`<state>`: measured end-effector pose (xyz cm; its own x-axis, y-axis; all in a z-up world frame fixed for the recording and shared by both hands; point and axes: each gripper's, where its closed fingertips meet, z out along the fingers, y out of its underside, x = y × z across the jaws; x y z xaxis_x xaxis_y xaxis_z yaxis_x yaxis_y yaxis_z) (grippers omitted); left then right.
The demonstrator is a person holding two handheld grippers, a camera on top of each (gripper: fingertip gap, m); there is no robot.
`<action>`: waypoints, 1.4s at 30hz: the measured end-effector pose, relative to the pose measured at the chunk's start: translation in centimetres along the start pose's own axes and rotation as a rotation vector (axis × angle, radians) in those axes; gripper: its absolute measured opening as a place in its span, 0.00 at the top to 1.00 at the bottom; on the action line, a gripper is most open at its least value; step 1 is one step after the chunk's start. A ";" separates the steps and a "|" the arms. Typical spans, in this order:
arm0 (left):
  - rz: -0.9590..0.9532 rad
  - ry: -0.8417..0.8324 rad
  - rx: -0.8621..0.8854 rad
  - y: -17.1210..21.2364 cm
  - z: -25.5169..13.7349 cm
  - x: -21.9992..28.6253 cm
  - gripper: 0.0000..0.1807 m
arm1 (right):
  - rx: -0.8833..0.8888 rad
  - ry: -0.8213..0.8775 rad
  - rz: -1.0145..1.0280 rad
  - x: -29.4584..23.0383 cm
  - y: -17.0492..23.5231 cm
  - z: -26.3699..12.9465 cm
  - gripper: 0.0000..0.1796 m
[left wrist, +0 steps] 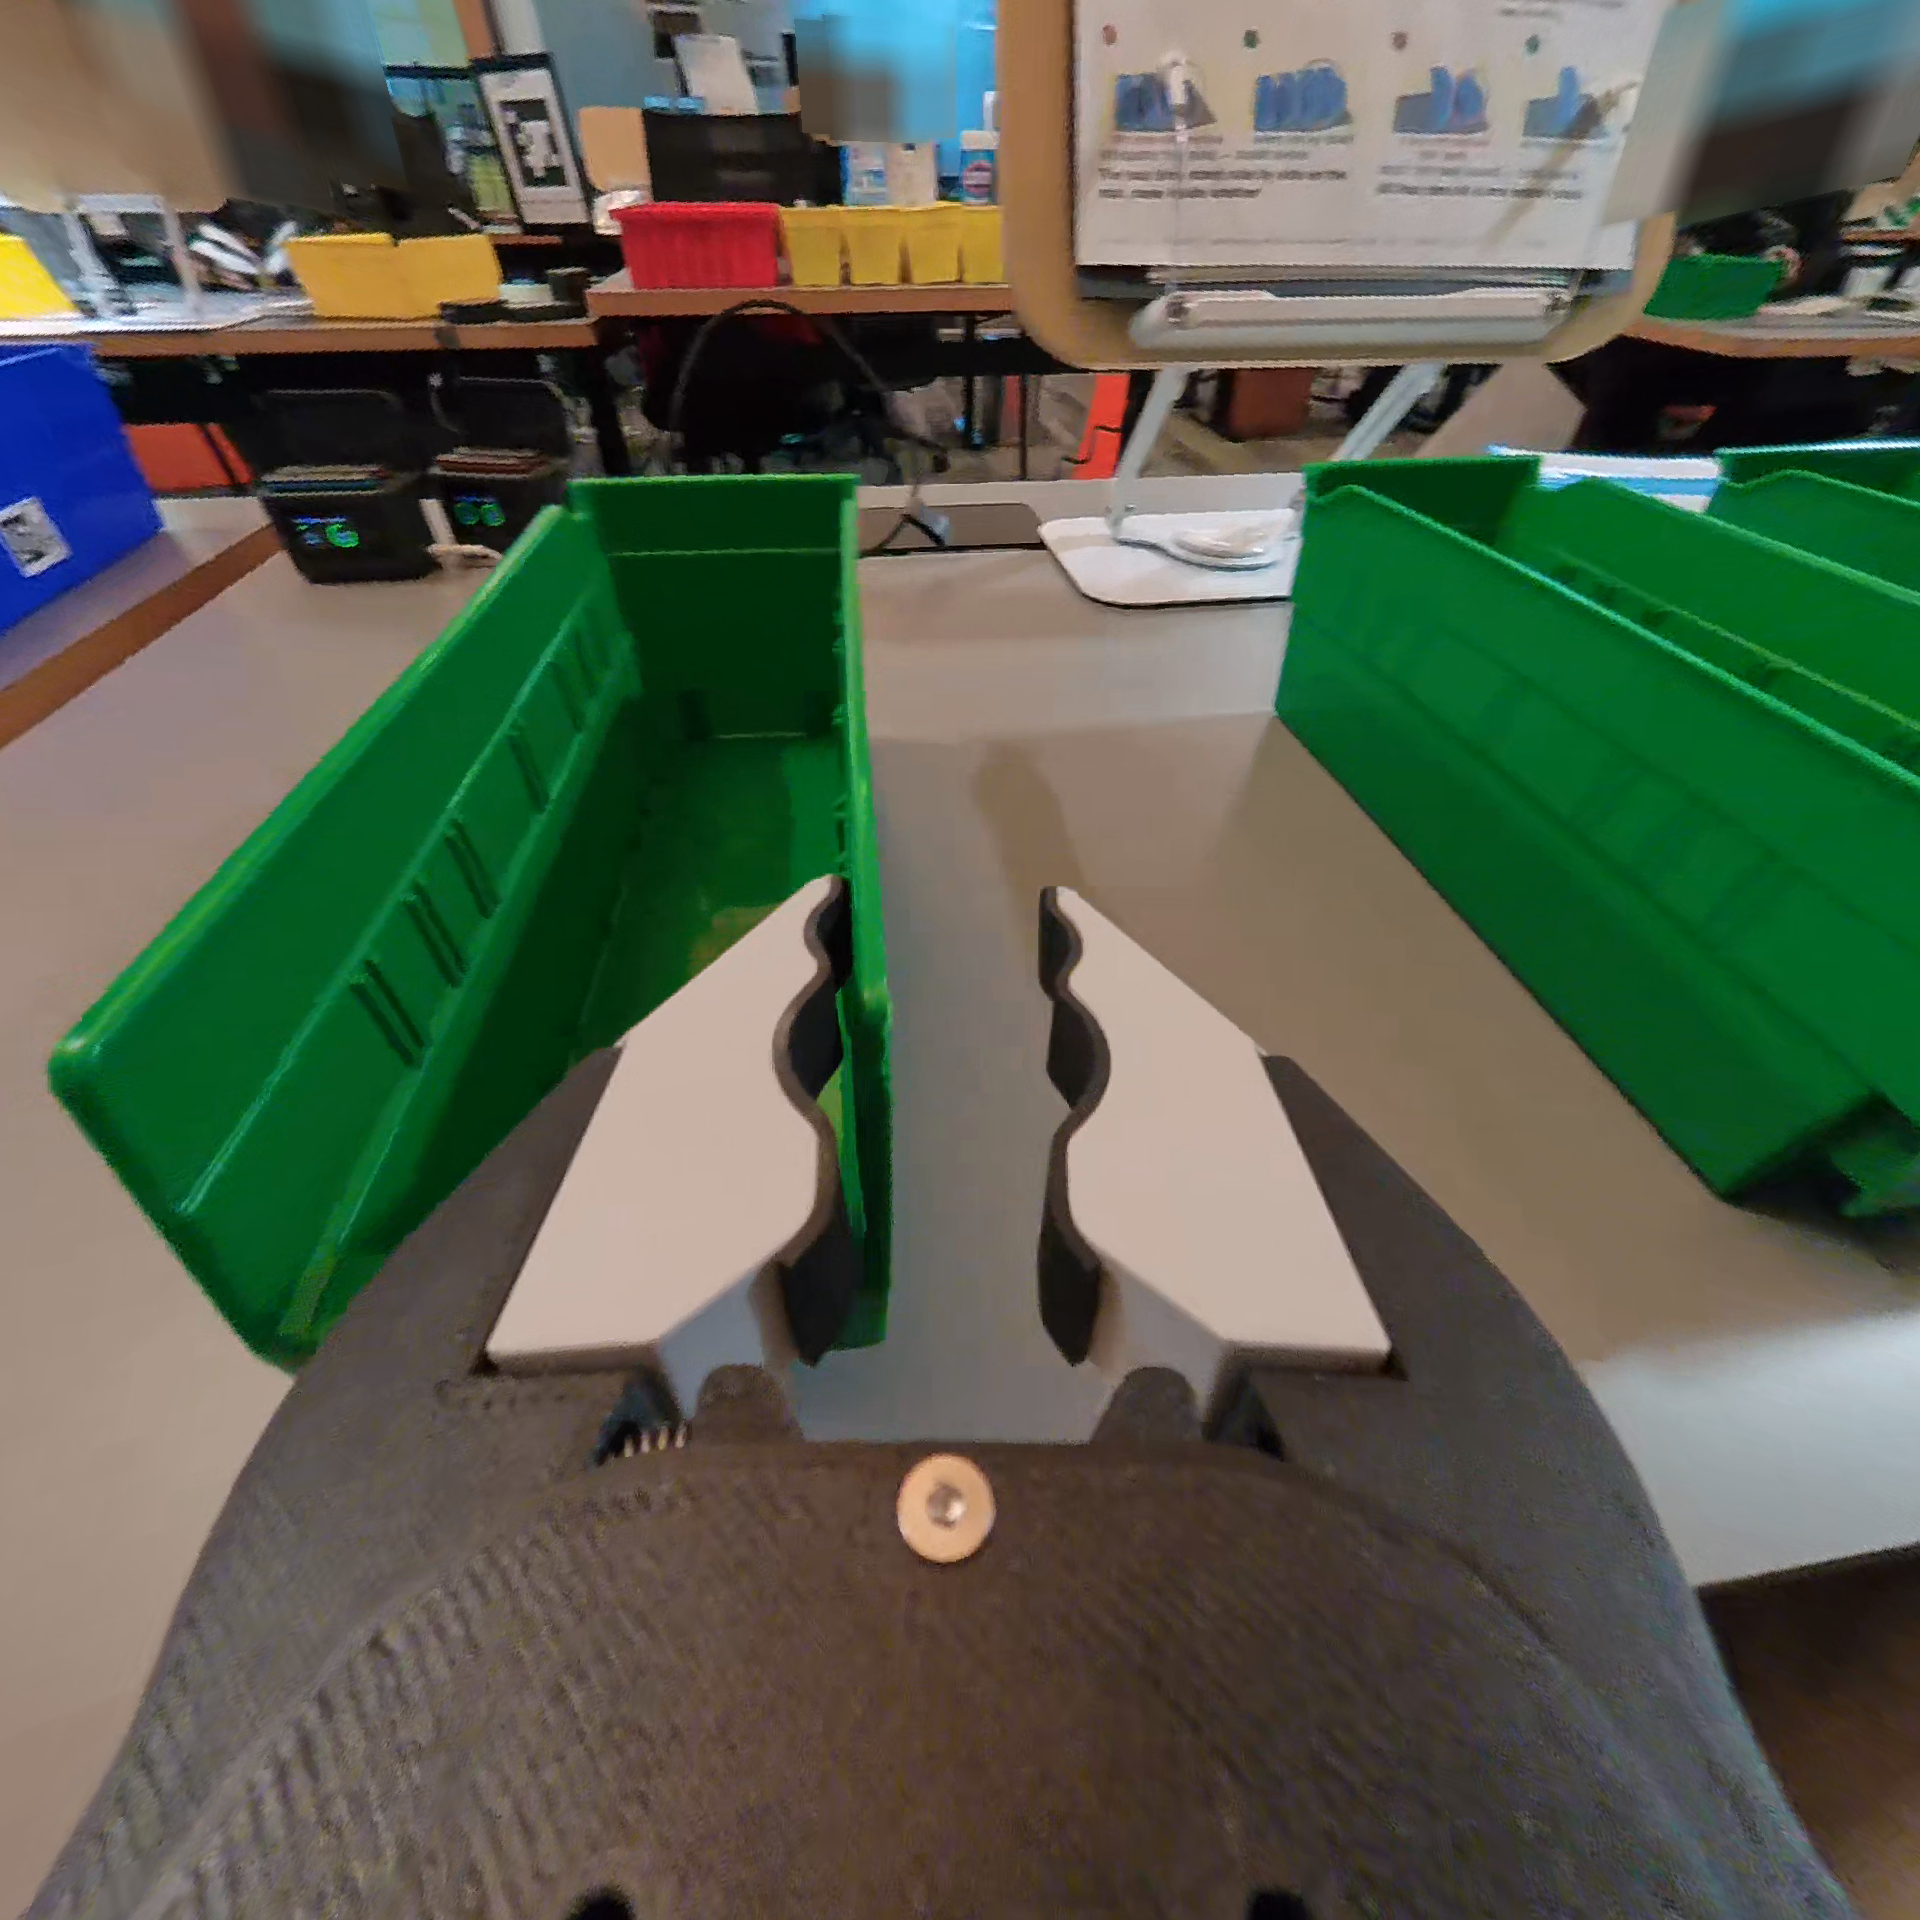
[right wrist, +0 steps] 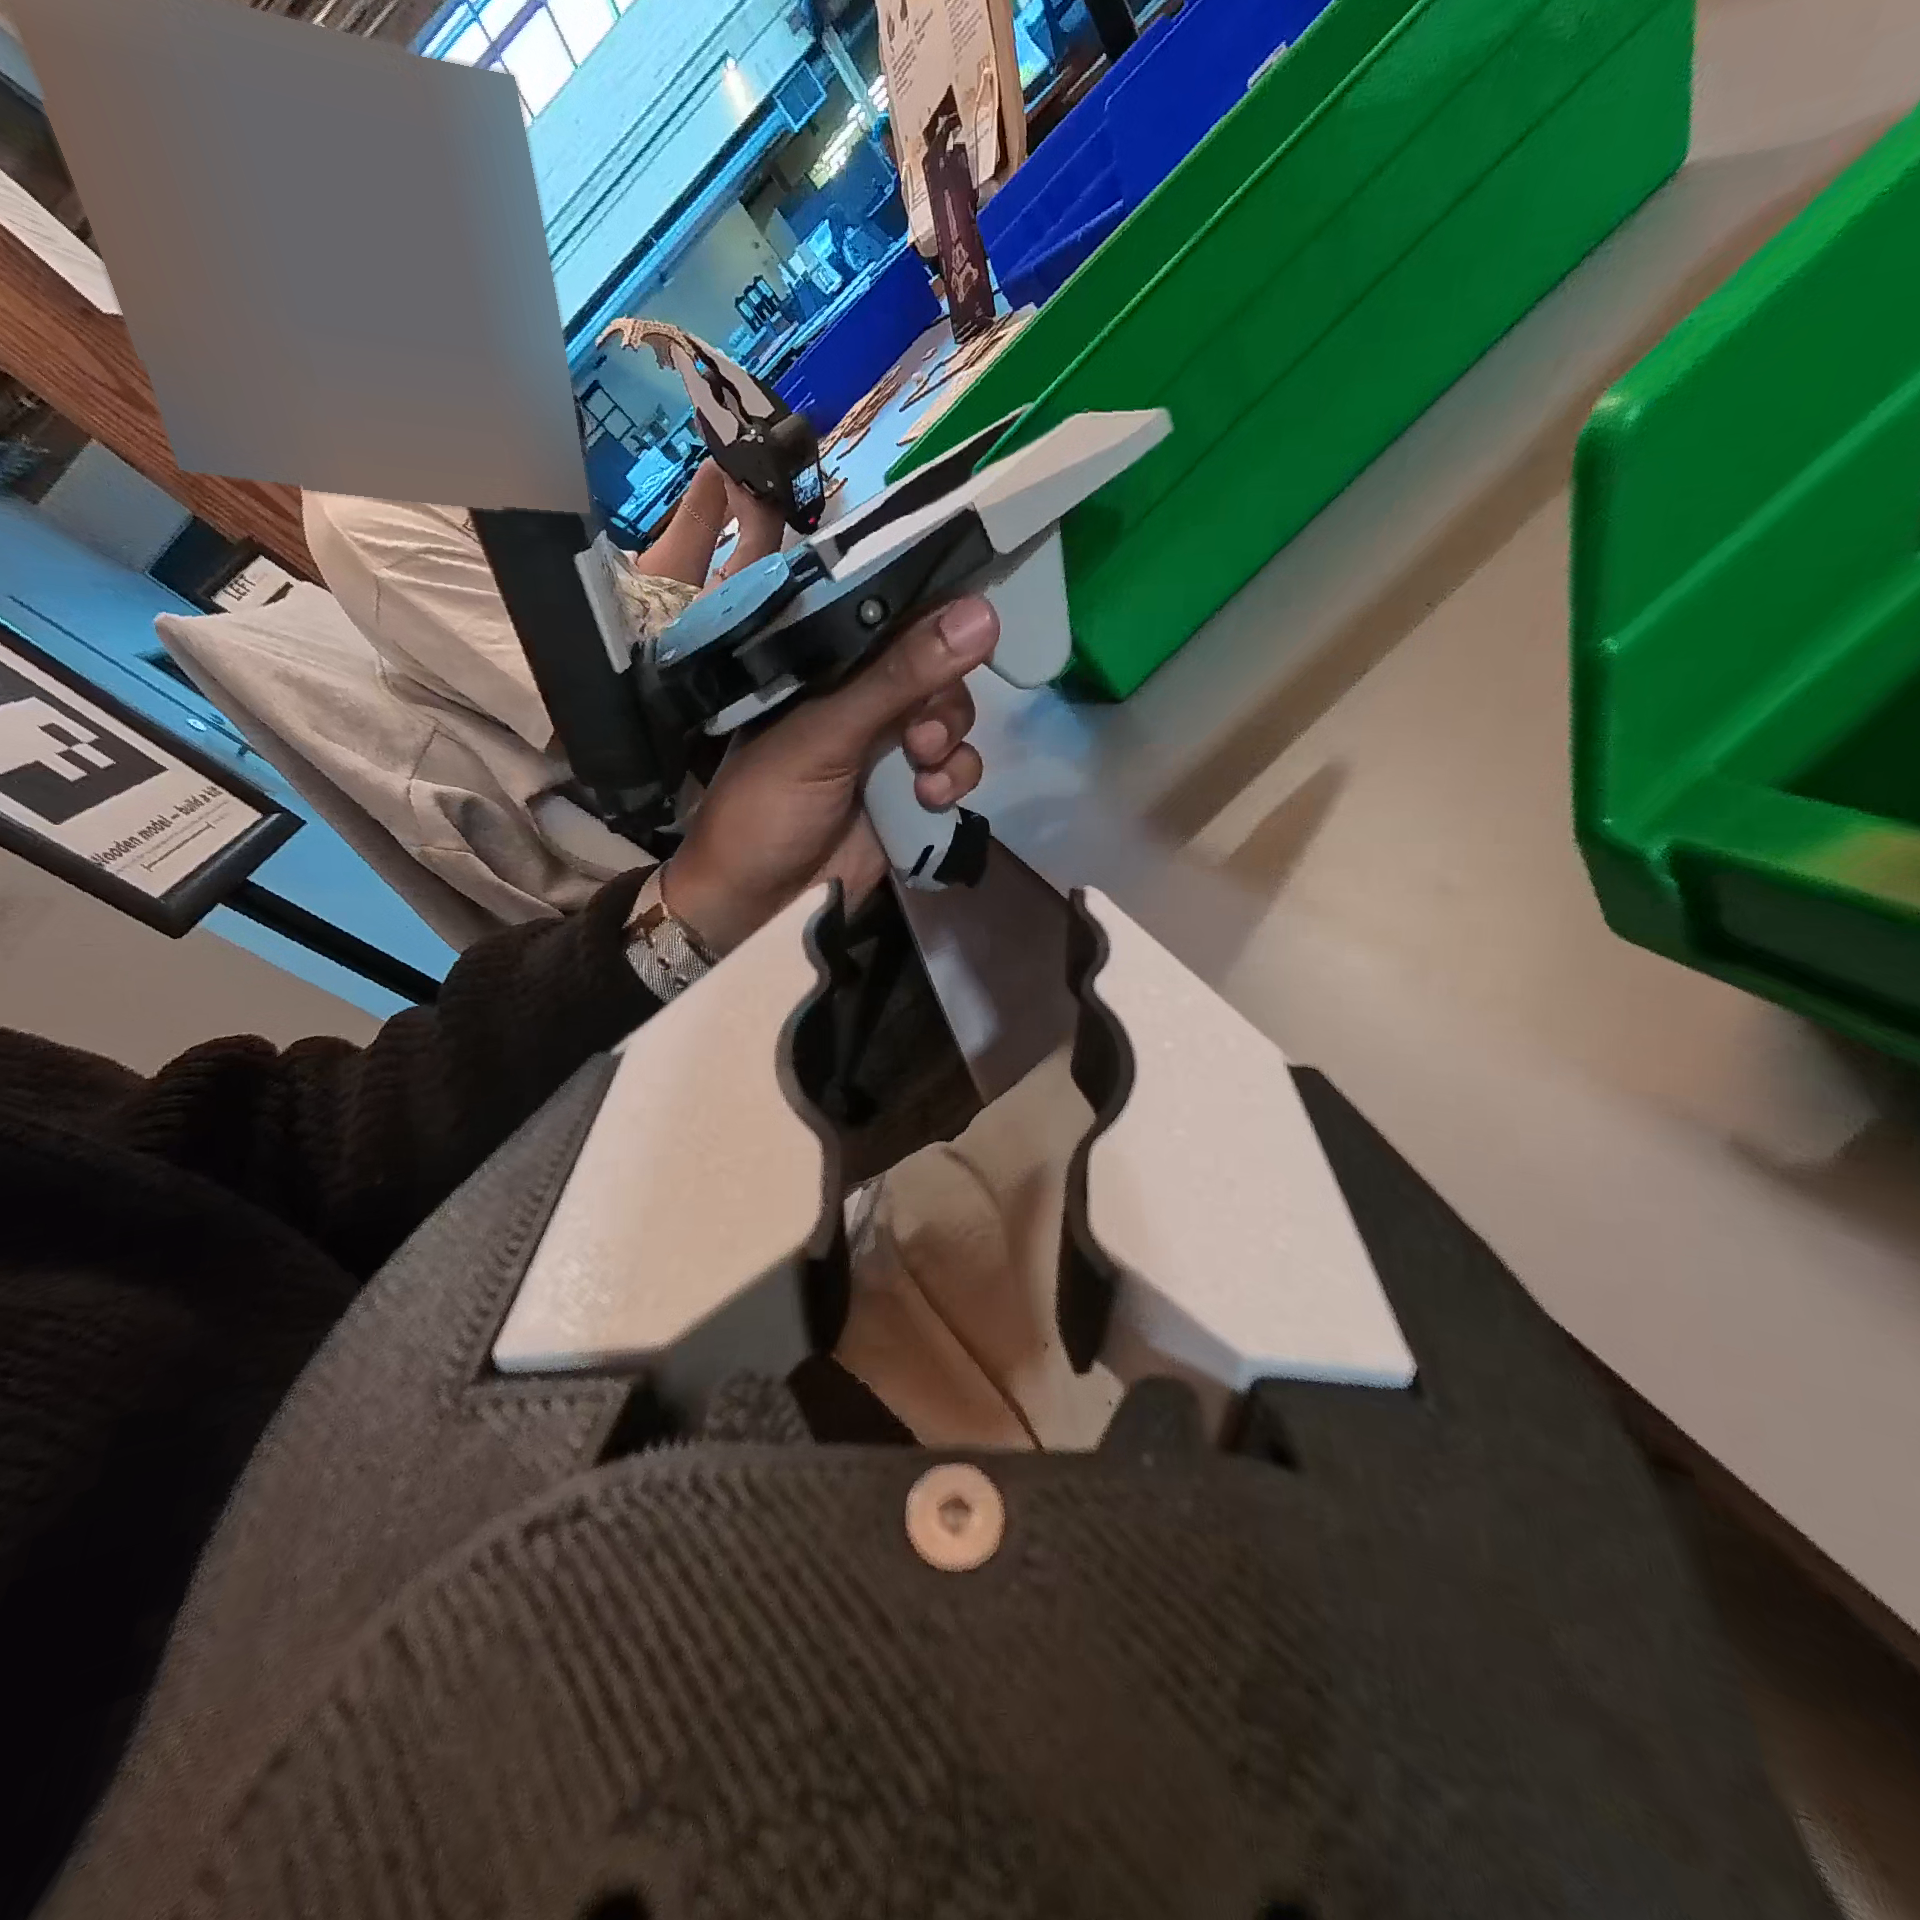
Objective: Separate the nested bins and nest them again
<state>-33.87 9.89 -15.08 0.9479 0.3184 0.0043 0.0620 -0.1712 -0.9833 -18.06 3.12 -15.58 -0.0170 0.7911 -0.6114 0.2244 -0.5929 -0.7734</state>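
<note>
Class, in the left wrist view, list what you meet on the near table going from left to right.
Single green bin → left gripper, jaws open astride that bin's right wall → bare table → nested green bins.

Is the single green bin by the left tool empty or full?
Empty: the green bin shows bare floor and inner walls; the left tool straddles its wall, open.

Left wrist view faces forward over table (left wrist: 1091, 790); right wrist view tilts sideways.
</note>
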 end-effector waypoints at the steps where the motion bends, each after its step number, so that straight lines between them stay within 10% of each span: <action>1: -0.004 0.021 0.001 0.0 0.0 0.5 0.80 | 0.001 0.002 0.004 0.1 0.0 -0.1 0.77; 33: -0.048 0.020 0.025 -0.3 0.2 -0.8 0.81 | -0.031 0.016 0.000 0.4 0.6 -0.2 0.76; 42: -0.060 0.004 0.013 -0.2 0.2 -1.0 0.96 | -0.047 0.021 0.010 0.5 0.9 -0.1 0.76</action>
<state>-34.90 9.73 -14.94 0.9439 0.3239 0.0640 0.1147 -0.1400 -0.9835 -17.76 3.01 -16.60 0.0058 0.7888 -0.6147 0.2696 -0.5932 -0.7586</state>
